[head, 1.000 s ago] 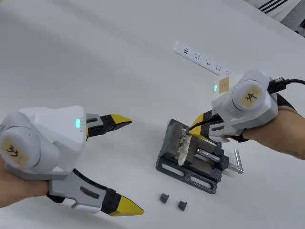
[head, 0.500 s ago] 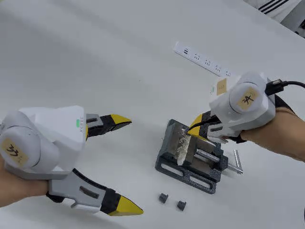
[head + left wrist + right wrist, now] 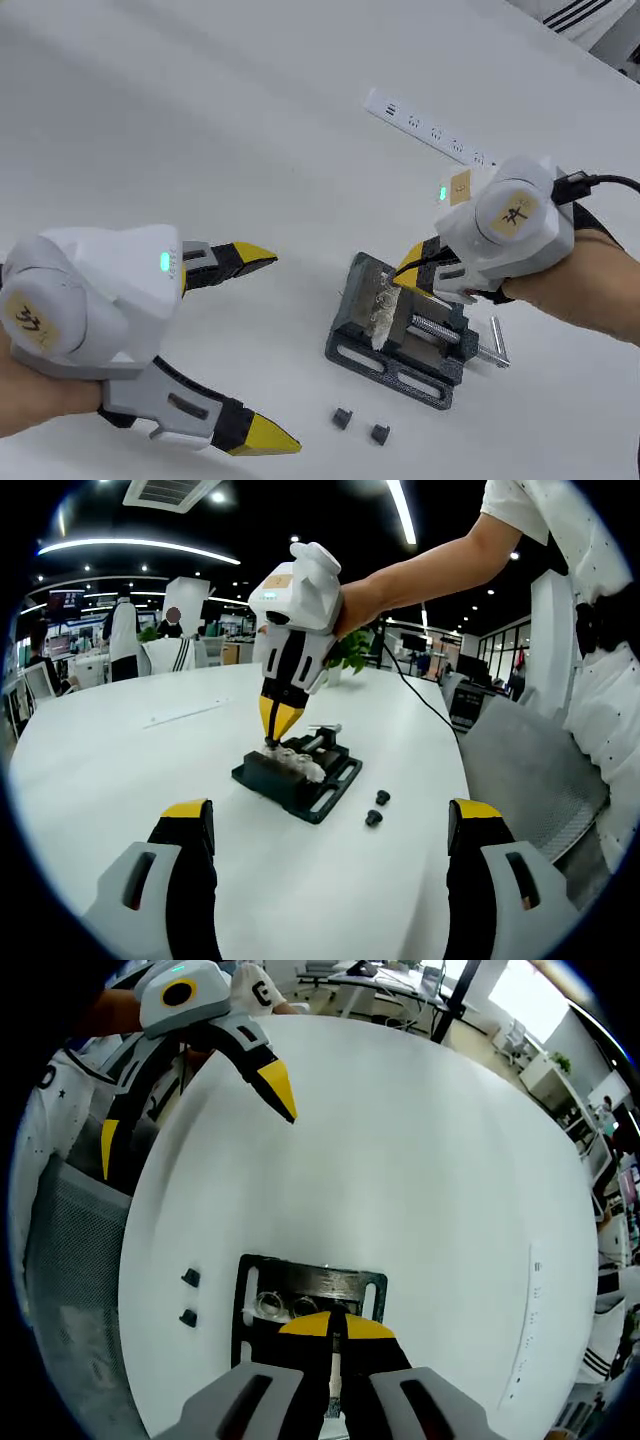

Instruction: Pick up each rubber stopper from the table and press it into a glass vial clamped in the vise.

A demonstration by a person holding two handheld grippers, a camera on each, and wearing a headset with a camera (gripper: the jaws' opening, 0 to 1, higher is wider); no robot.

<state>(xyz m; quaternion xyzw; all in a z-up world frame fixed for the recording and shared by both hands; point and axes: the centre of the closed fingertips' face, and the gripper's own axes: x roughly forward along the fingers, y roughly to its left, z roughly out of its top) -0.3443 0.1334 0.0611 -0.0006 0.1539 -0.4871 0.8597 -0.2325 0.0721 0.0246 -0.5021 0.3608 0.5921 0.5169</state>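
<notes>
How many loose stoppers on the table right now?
2. One stopper and a second stopper lie side by side on the table, near the vise. Another may hide in the shut right tool.

Left hand-held gripper spread; right hand-held gripper closed.

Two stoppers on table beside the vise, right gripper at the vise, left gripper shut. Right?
No: the left gripper is open, jaws wide apart, per the left gripper view. Two stoppers beside the vise, right gripper at the vise: correct.

Two stoppers just before vise; power strip well behind it
</notes>
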